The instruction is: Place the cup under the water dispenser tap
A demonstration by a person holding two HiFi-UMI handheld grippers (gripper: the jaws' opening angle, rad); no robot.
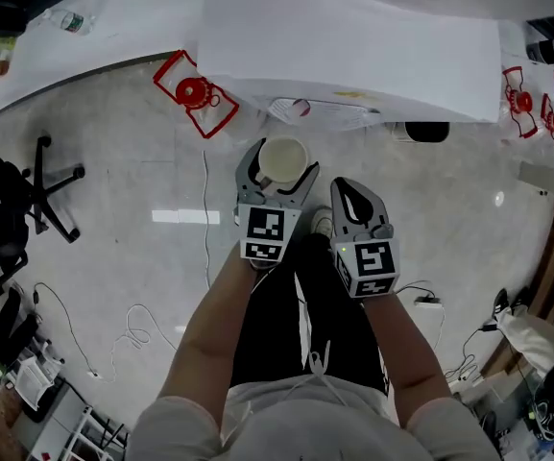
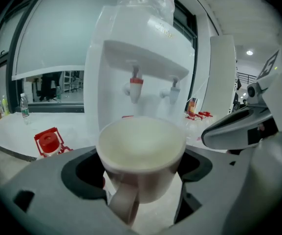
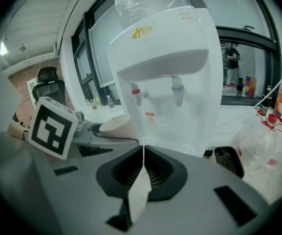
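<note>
The left hand-held gripper (image 1: 278, 164) grasps the cream cup (image 2: 141, 148) by its sides, handle toward the camera. The cup is upright, held in front of the white water dispenser (image 2: 145, 53) and lower than its red tap (image 2: 136, 86). The right hand-held gripper (image 3: 143, 153) is clenched on nothing — just beside the left.

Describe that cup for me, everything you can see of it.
The cup is a cream mug, ceramic by its look, with one loop handle pointing back, away from the water dispenser. It is upright and looks empty. The left claw grips its sides and holds it in the air; nothing else touches it. It sits in front of the dispenser, lower than the taps and not yet under them.
</note>
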